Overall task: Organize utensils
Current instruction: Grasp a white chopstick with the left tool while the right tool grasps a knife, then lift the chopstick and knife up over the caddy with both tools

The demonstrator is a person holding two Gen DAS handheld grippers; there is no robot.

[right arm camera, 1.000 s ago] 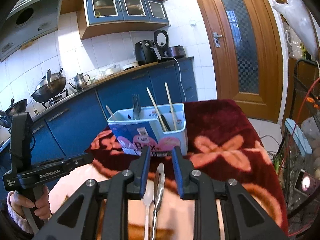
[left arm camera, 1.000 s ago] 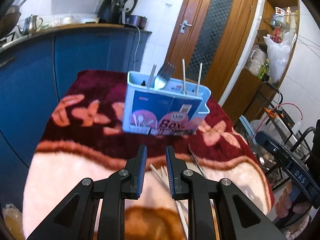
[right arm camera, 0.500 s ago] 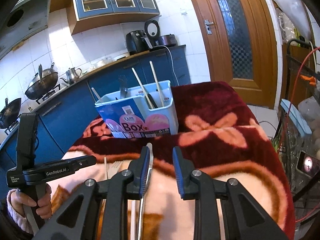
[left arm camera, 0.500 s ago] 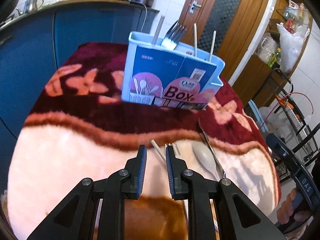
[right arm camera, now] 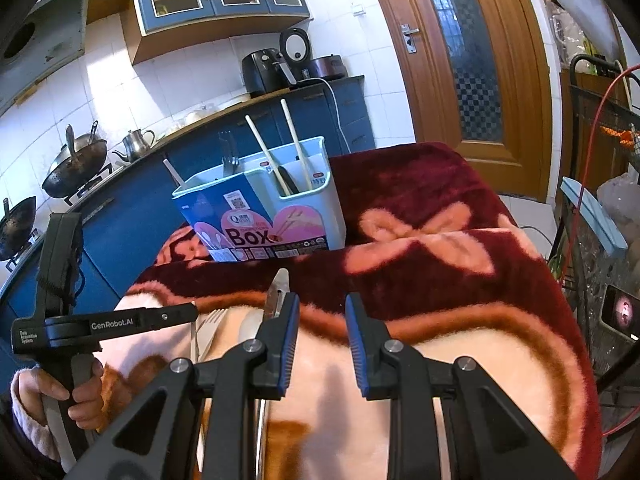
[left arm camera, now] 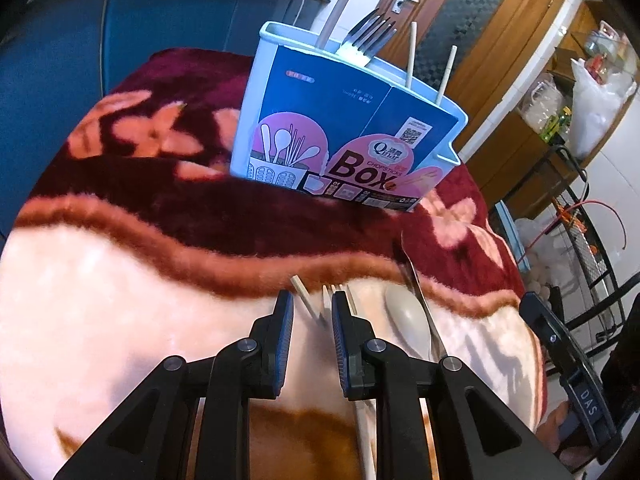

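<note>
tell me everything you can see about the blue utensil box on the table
The utensil box is a pale blue plastic caddy wrapped in a blue and pink printed sleeve reading "Box". It stands upright on the dark red part of the blanket, beyond both hand-held grippers and touching neither. Inner walls split it into compartments: two pale chopsticks lean in one, a metal fork, tines up, and a pale handle rise from others.

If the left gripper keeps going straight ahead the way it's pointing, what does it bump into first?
Probably the chopsticks lying on the blanket, whose tips sit right between the left gripper fingers. Beyond them stands the blue utensil box, though depth is hard to judge.
</note>
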